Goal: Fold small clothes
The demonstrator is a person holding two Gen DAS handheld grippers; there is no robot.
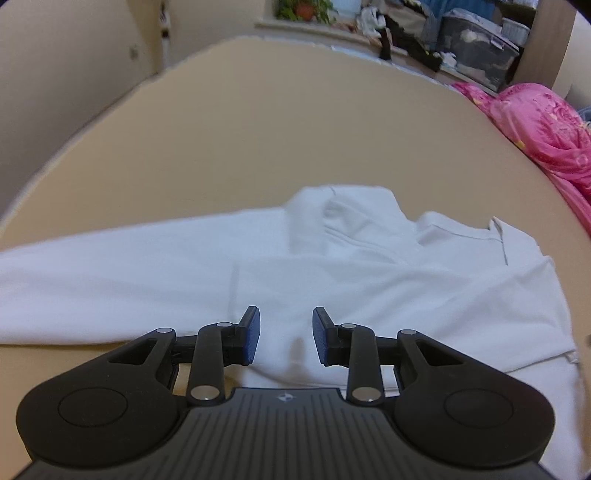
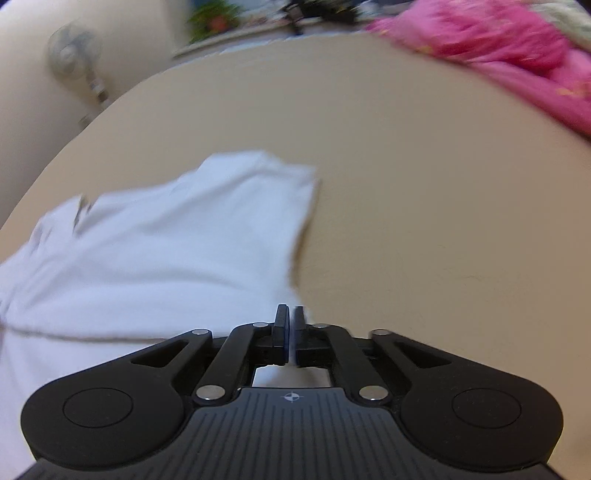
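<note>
Beige bed (image 1: 258, 129), pink quilt (image 1: 546, 129), wall fan (image 2: 72, 55).

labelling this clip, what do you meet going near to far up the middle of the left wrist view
left gripper with open fingers → white garment → bare beige surface → window ledge with a potted plant

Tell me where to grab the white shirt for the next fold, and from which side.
Probably take the white shirt at the short sleeve's hem in the right wrist view, coming from the bare tan surface beside it. That edge lies flat and exposed, with nothing around it, so a finger could slip under it.
</note>
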